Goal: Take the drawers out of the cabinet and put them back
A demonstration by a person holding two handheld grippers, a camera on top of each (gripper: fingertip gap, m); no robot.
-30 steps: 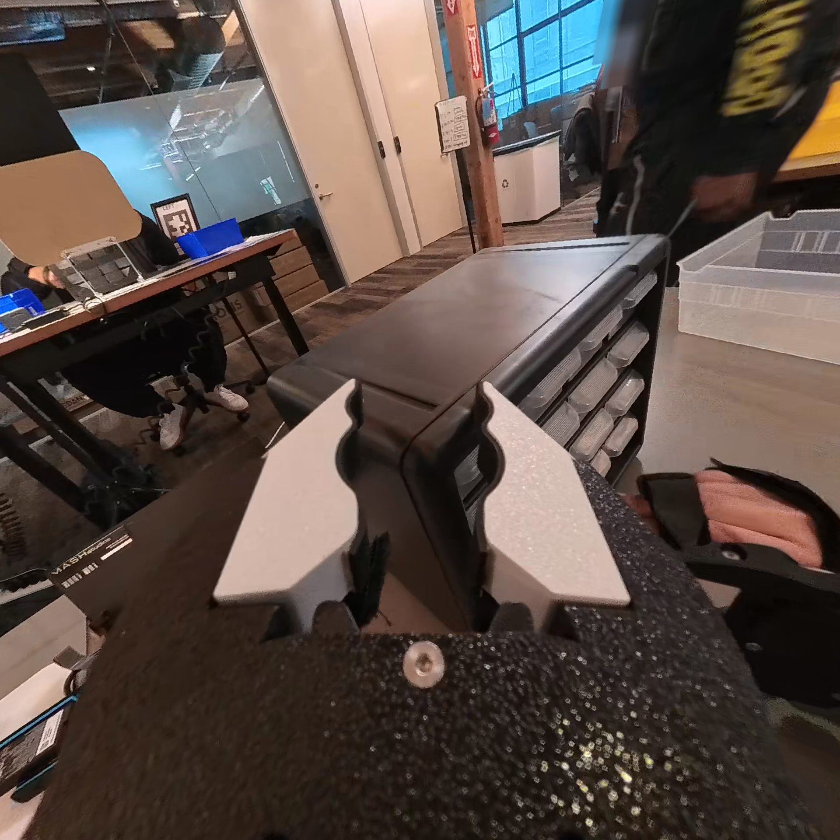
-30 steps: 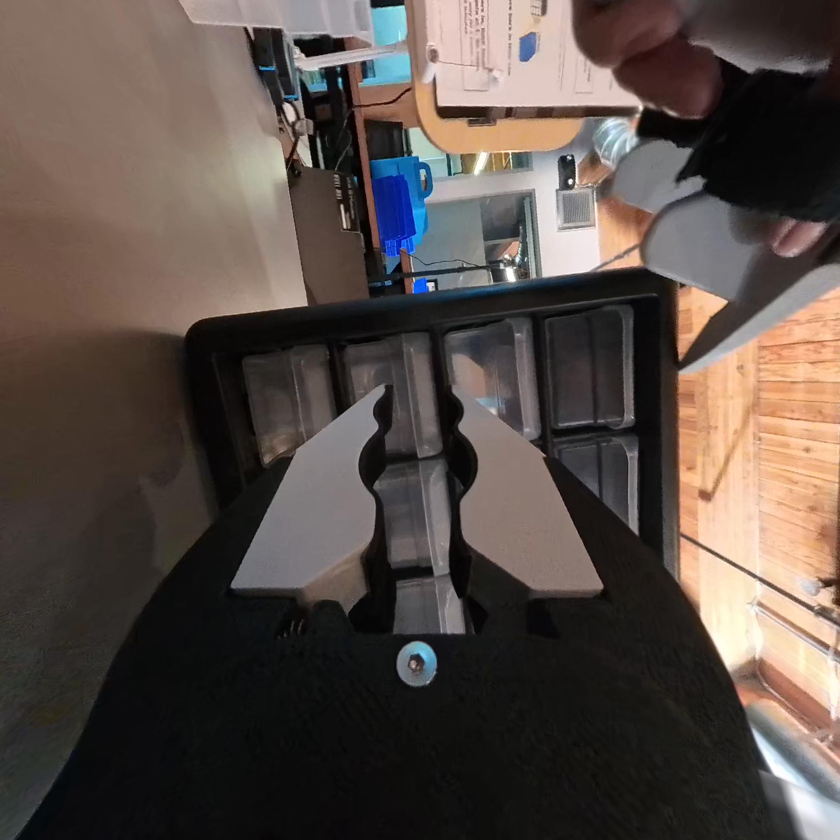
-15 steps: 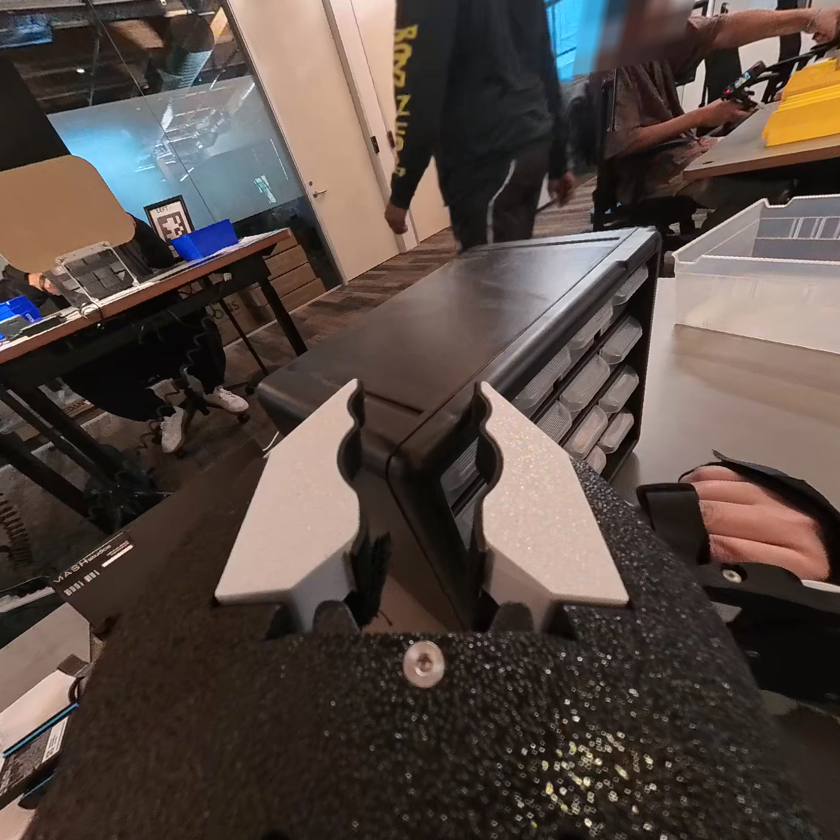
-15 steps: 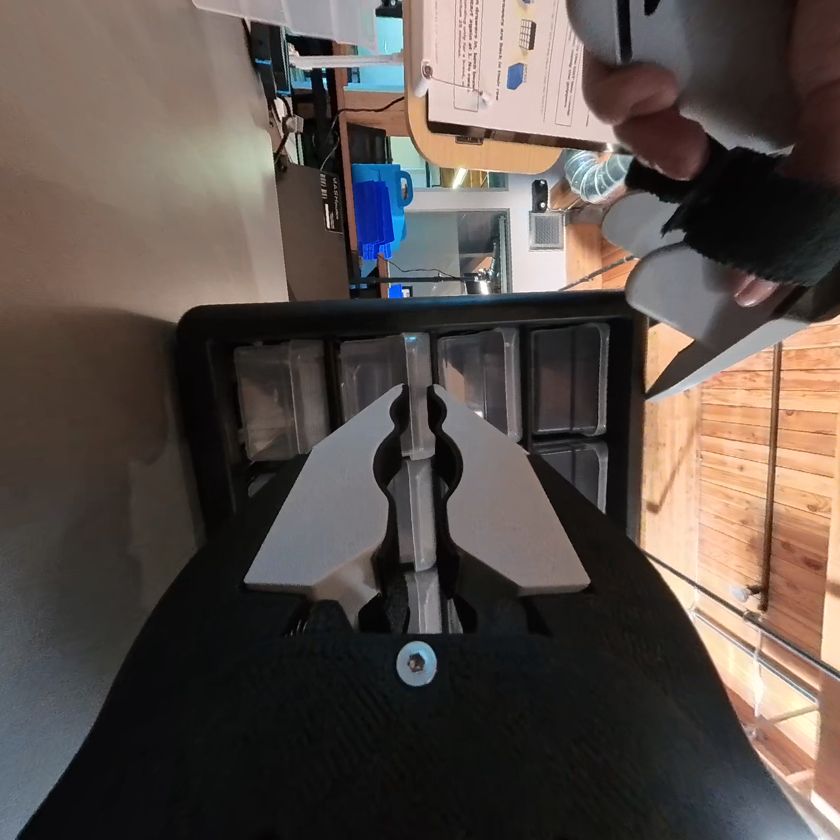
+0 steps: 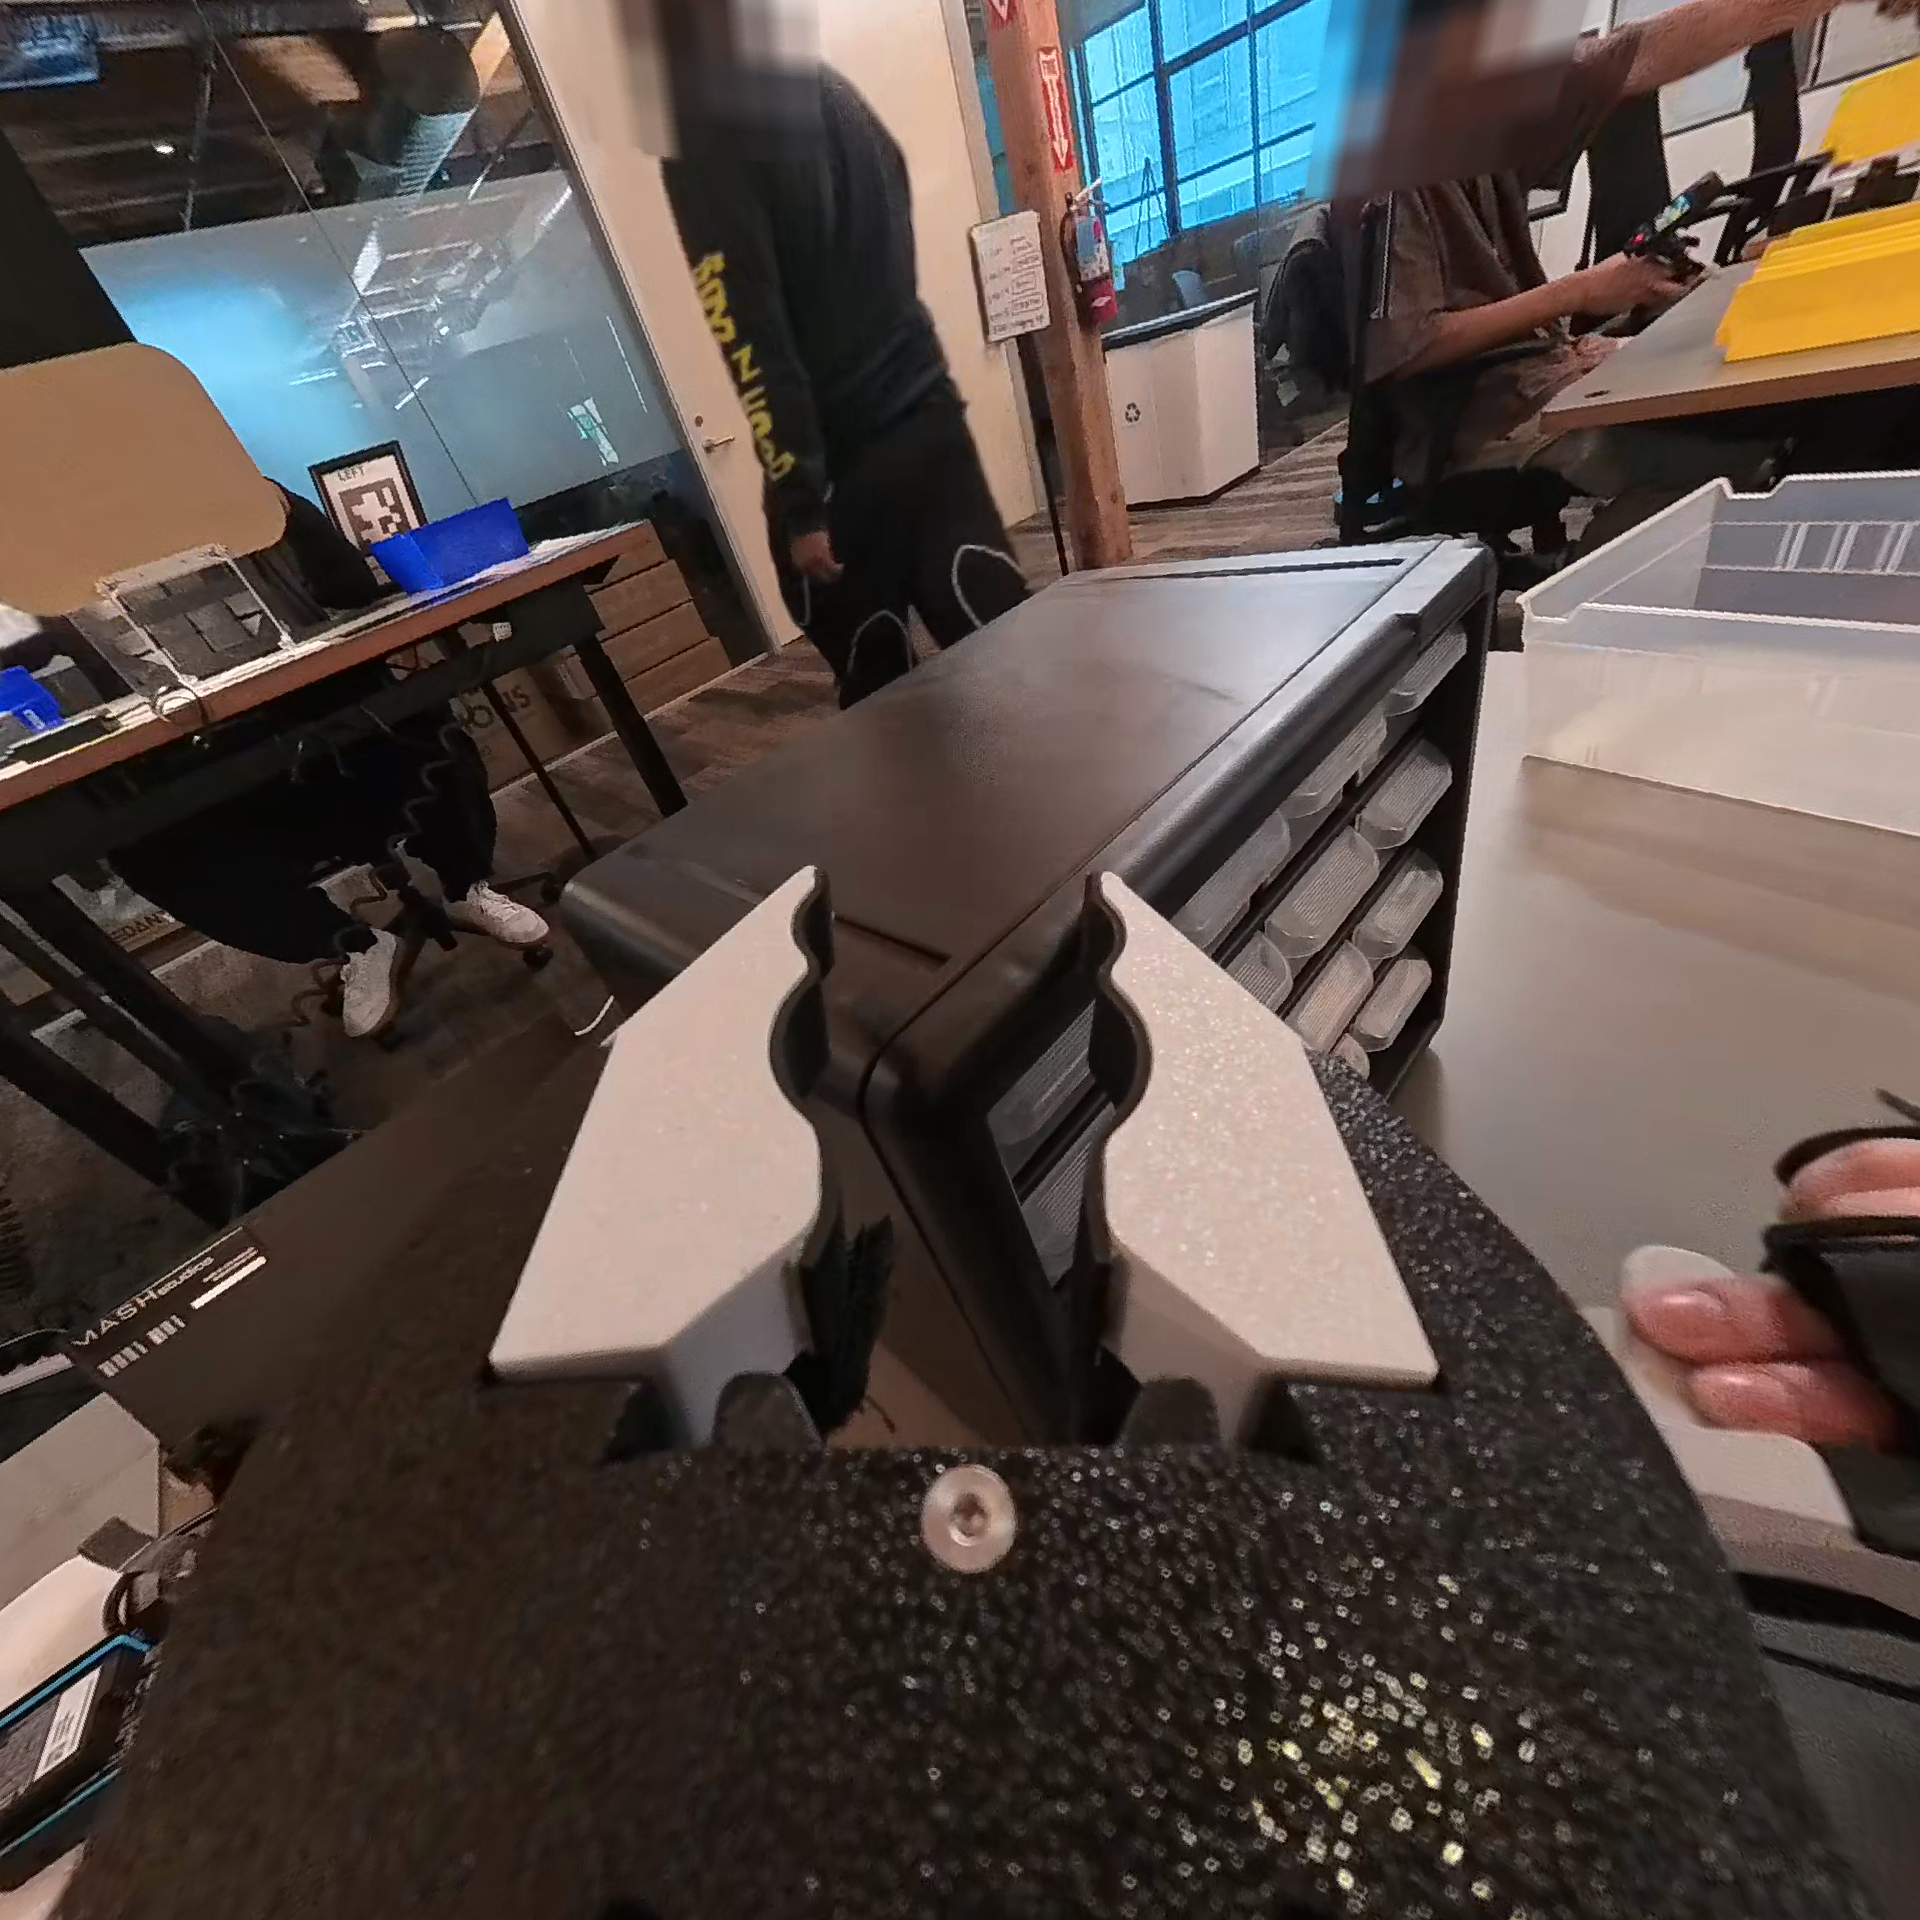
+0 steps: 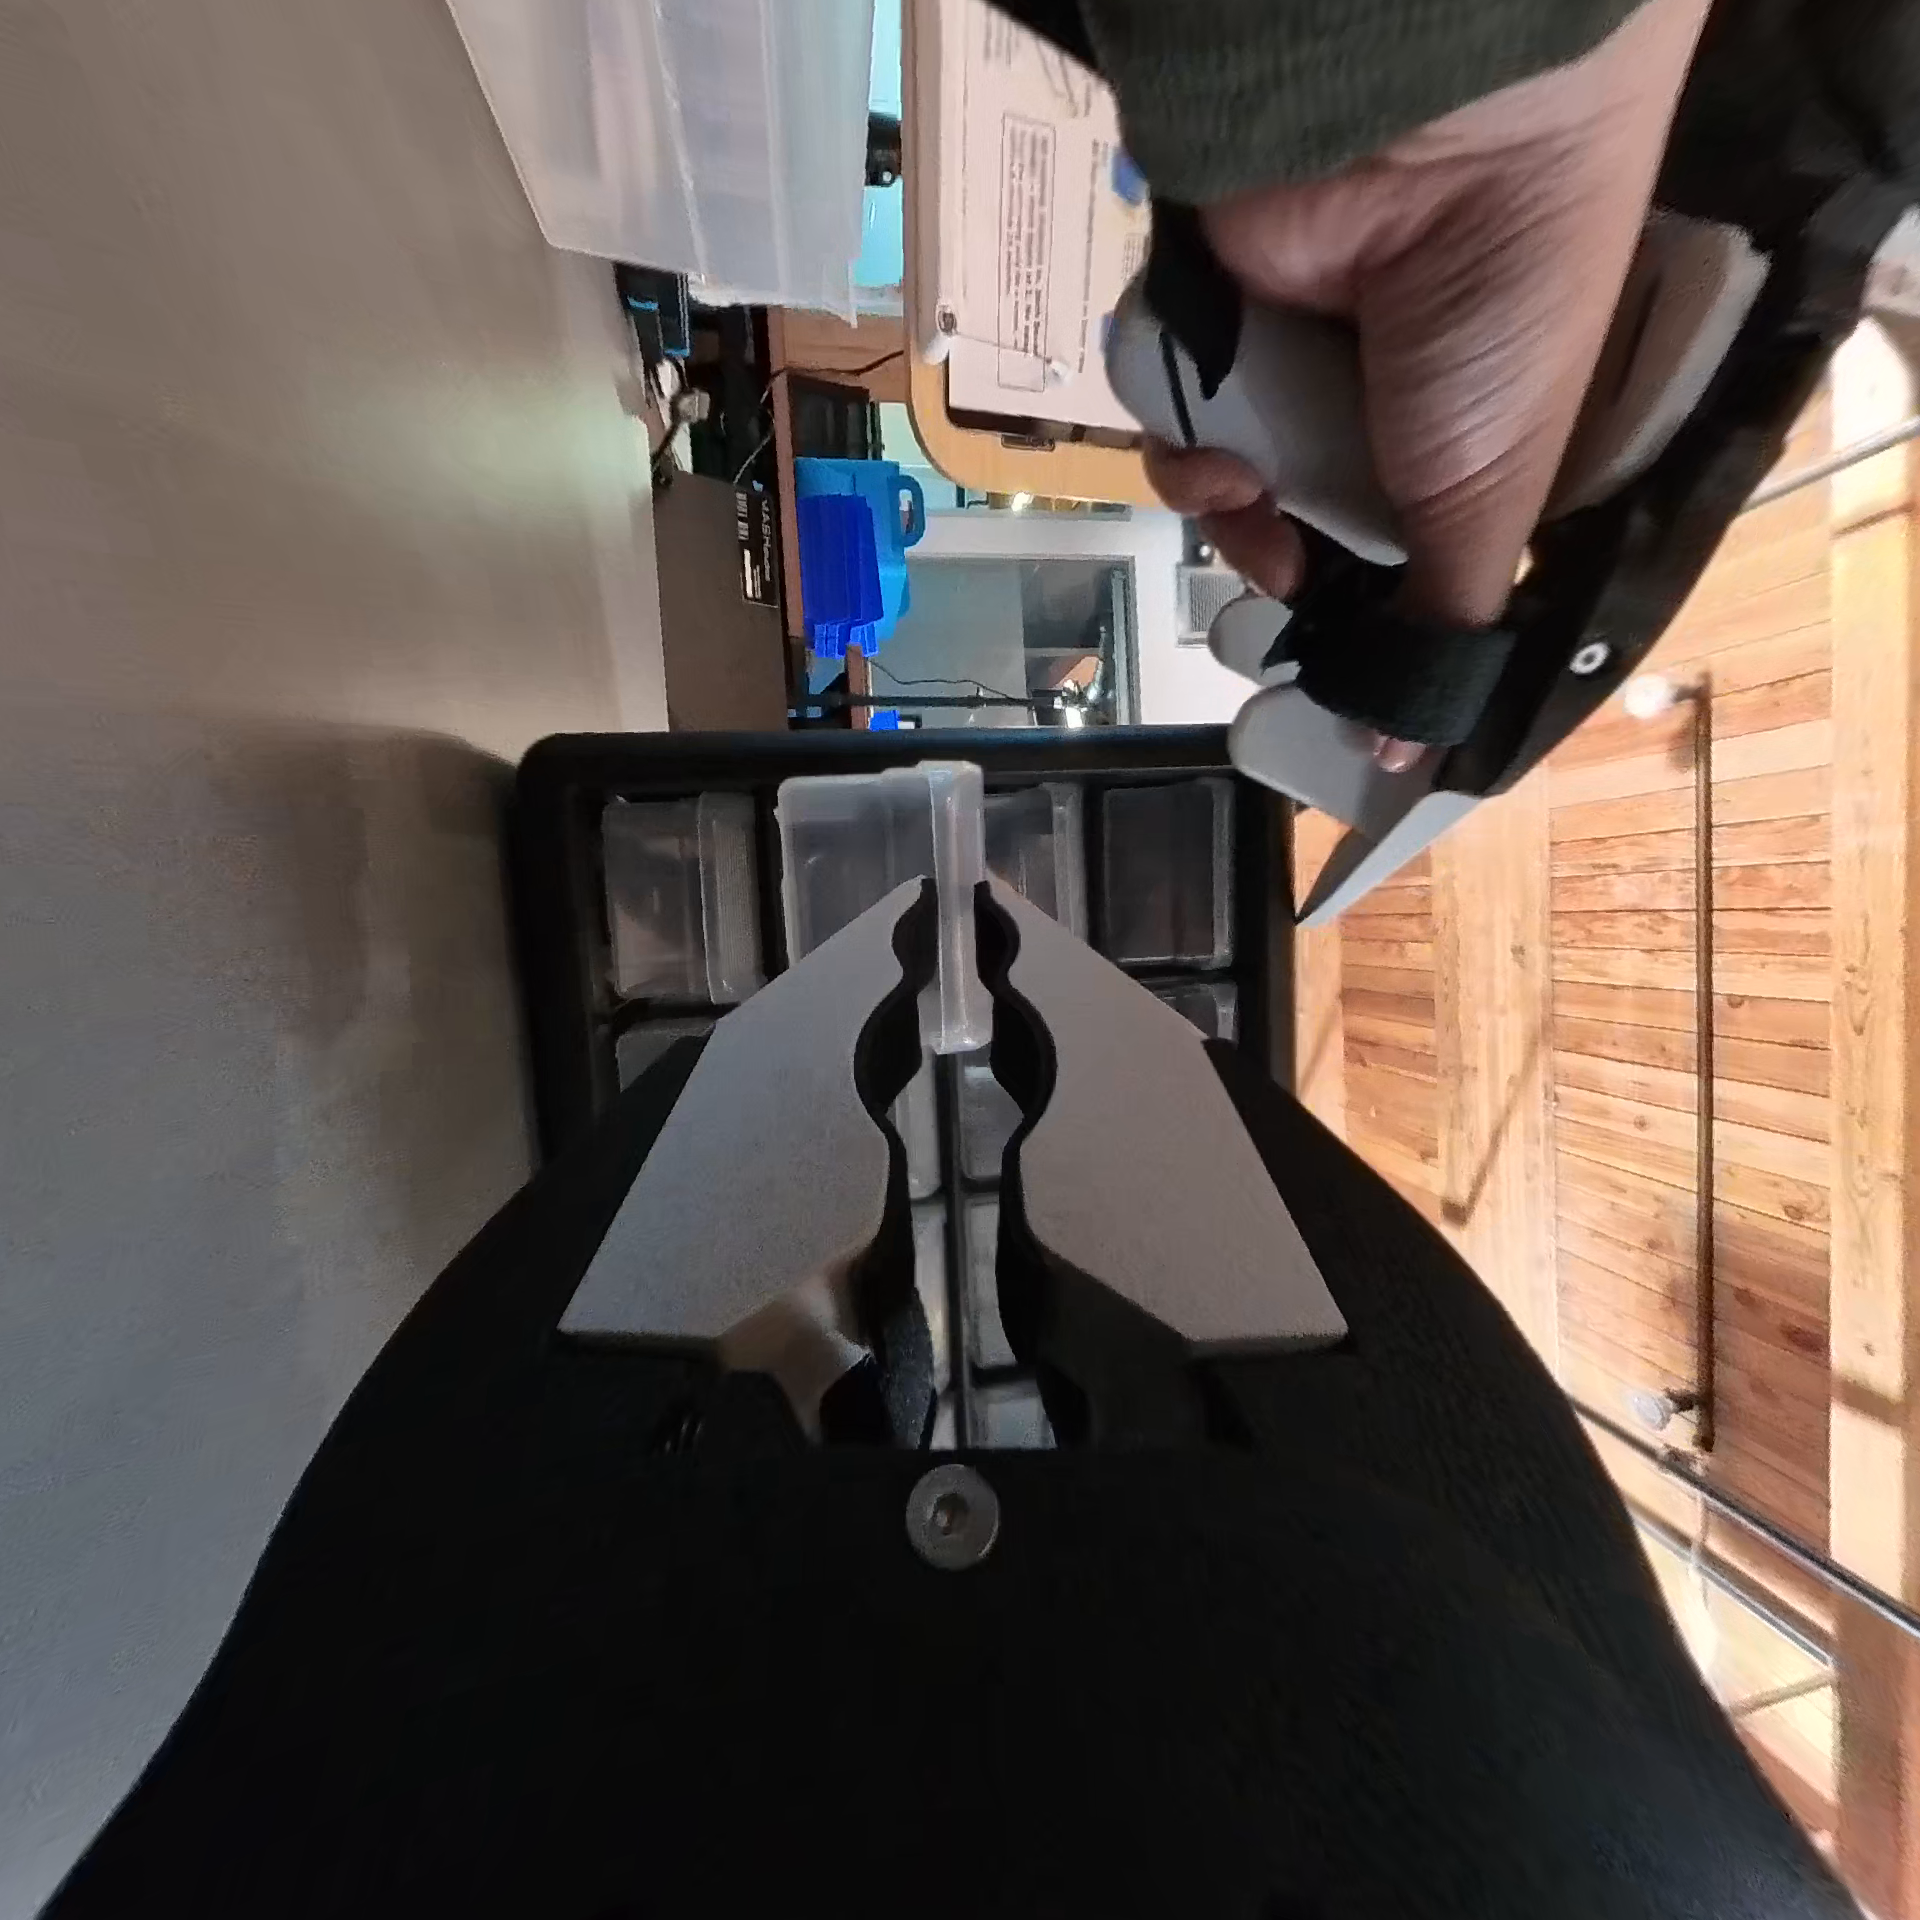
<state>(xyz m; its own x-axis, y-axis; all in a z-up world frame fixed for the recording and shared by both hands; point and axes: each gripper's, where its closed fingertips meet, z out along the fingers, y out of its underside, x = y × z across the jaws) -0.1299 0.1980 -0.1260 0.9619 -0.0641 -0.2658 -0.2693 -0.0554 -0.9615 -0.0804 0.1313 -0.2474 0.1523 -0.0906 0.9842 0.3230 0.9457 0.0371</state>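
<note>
Black cabinet (image 6: 1262, 831) partly hidden.

Black cabinet (image 6: 894, 750) upright on table, one clear drawer (image 6: 883, 831) protruding

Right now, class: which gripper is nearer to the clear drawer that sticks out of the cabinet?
Right. The right gripper is shut on the clear drawer's handle. The left gripper straddles the cabinet's top end corner, apart from it.

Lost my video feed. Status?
Right gripper shut on clear drawer handle, drawer partly out. Left gripper open, straddling cabinet corner. Nothing blocking.
</note>
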